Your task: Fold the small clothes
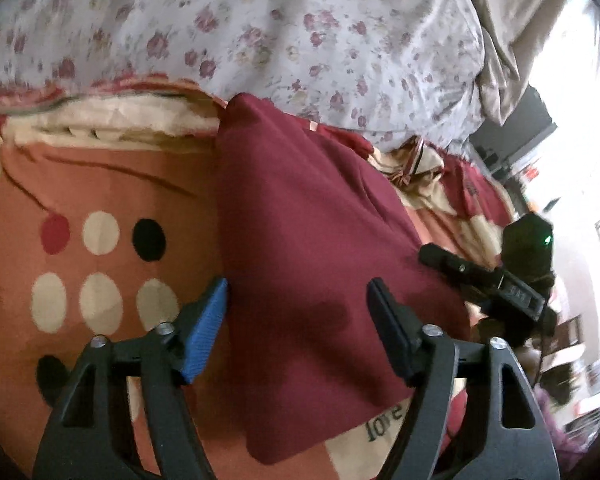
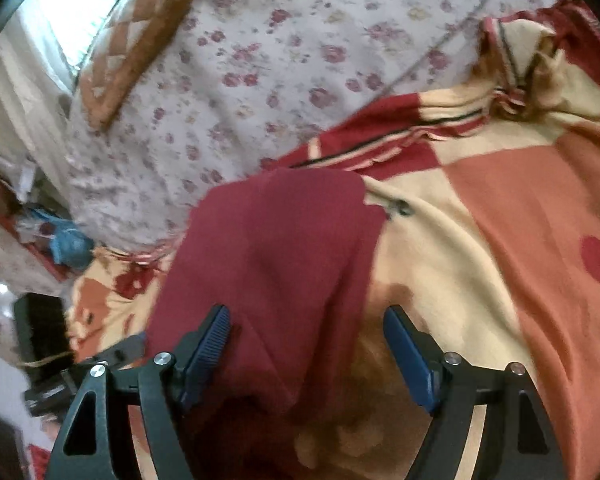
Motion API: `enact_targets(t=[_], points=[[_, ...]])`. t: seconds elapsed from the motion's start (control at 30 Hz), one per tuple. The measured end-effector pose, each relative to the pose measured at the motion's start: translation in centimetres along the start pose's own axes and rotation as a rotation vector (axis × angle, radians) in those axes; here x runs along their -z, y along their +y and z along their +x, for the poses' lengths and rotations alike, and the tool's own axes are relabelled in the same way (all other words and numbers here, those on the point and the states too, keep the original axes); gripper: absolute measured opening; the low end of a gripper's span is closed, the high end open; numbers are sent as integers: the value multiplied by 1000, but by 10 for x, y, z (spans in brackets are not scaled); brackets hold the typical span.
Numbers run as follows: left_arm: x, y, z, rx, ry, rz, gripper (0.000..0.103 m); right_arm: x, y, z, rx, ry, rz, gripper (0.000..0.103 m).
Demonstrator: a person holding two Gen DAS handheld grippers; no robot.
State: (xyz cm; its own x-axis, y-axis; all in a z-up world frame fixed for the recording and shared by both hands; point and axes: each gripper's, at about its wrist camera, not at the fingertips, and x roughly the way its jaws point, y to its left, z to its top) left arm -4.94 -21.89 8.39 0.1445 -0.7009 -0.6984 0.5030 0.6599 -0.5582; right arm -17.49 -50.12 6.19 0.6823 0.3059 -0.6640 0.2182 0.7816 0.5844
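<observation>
A dark red garment (image 1: 312, 216) lies folded into a long strip on the patterned blanket (image 1: 100, 184). My left gripper (image 1: 298, 300) is open and empty, its fingers straddling the garment's near part just above it. In the right wrist view the same garment (image 2: 276, 256) runs from the middle toward the bottom. My right gripper (image 2: 306, 326) is open and empty, over the garment's right edge. The right gripper also shows in the left wrist view (image 1: 480, 280), at the garment's right side.
A floral duvet (image 1: 260, 28) is heaped at the far side of the bed, also in the right wrist view (image 2: 280, 60). A brown patterned cushion (image 2: 136, 48) lies on it. Clutter and a black object (image 2: 40, 332) sit on the floor at left.
</observation>
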Motion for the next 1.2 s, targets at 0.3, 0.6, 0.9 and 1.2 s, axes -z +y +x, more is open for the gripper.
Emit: enact_targets(t=[0.3, 0.6, 0.9, 1.2], points=[[-1, 11, 35, 2, 84, -30, 78, -12, 2, 49, -45, 188, -55, 78], [0, -1, 39, -29, 72, 33, 75, -10, 13, 46, -60, 161, -150, 55], [14, -17, -22, 2, 41, 60, 55, -4, 55, 7, -183, 157, -161, 43], [100, -12, -89, -141, 40, 45, 55, 71, 106, -5, -246, 289, -281, 43]])
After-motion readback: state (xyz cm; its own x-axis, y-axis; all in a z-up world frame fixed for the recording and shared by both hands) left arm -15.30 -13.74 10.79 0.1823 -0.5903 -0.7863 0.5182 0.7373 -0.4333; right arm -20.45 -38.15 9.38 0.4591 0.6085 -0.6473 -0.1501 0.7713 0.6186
